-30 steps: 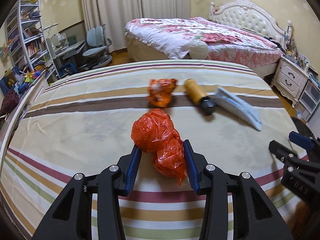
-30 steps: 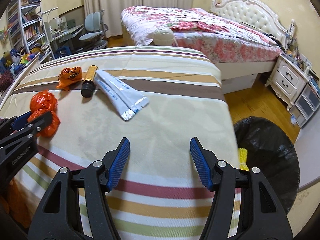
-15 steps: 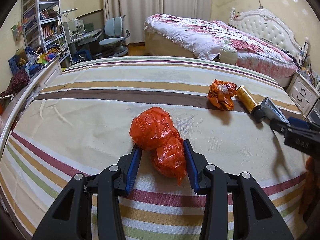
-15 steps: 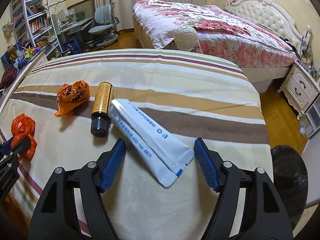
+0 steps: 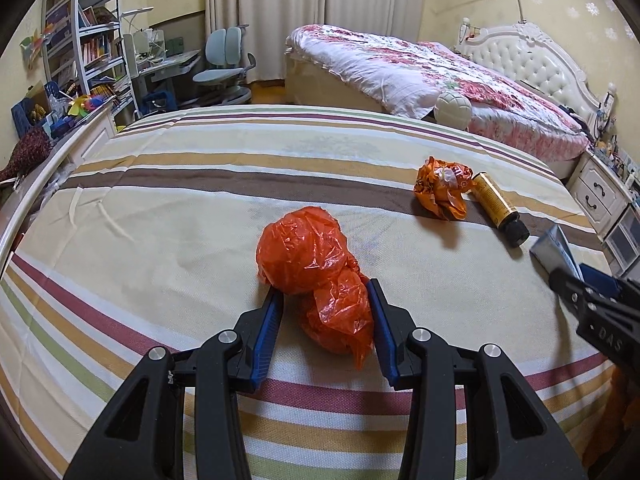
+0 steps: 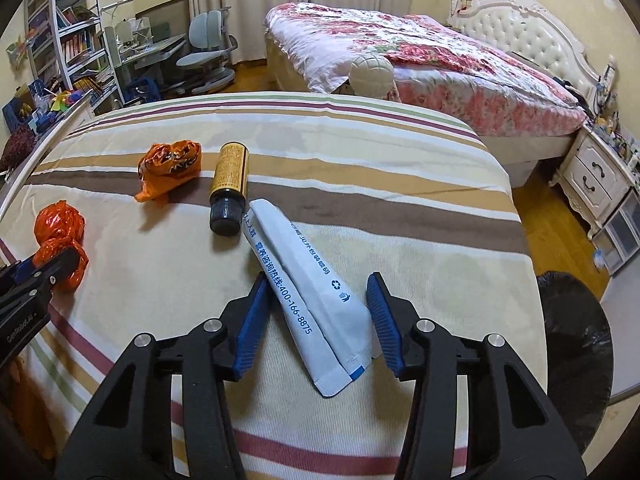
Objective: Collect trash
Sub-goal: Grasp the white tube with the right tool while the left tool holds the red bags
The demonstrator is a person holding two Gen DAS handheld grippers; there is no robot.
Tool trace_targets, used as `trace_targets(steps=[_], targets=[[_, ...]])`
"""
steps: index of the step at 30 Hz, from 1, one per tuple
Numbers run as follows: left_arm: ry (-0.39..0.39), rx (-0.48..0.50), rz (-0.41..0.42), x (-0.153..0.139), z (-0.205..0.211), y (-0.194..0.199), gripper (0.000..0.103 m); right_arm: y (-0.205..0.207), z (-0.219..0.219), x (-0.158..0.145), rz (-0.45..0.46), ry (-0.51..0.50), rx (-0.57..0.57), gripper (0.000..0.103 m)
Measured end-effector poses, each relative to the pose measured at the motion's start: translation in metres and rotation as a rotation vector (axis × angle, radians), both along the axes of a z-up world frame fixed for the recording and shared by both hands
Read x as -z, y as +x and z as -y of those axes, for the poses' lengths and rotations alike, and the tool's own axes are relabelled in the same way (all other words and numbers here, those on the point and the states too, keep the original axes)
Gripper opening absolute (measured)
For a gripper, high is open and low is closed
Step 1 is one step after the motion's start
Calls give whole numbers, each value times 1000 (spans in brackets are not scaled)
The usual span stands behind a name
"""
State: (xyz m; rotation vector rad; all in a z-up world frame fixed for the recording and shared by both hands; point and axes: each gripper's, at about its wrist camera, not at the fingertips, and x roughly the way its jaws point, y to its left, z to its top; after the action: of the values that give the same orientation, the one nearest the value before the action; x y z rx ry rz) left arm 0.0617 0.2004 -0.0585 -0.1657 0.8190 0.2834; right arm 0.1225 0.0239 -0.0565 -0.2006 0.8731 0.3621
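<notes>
A crumpled red plastic bag (image 5: 316, 280) lies on the striped bedspread (image 5: 160, 208), its near end between the pads of my left gripper (image 5: 325, 300), which is closed against it. My right gripper (image 6: 318, 294) is open and straddles the near end of a white sachet pack (image 6: 304, 284) with blue print. Behind it lie a gold bottle with a black cap (image 6: 230, 184) and a crumpled orange wrapper (image 6: 170, 168). The red bag also shows at the left in the right wrist view (image 6: 58, 236). A black-lined bin (image 6: 576, 344) stands on the floor to the right.
A second bed (image 5: 420, 76) with a floral cover stands behind, with a white ball (image 6: 372, 74) at its edge. A nightstand (image 6: 600, 184) is at the right. A desk, chair (image 5: 224, 64) and bookshelf (image 5: 80, 40) fill the left of the room.
My right gripper has swung left from the bin side and come down over the white sachet pack. My left gripper stays on the red bag while its view turned left.
</notes>
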Motion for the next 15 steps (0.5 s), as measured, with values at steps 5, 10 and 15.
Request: trace_targets(steps=[5,10,15], targets=[[8,1,0,-1,2,0,43,-15,2,1,6,-1,2,51],[8,1,0,0,2,0,43,-10,0,1,-15,13,-23,66],[10,2,-1,0,3,0,43,0,-1,1,-26,22,-39,69]])
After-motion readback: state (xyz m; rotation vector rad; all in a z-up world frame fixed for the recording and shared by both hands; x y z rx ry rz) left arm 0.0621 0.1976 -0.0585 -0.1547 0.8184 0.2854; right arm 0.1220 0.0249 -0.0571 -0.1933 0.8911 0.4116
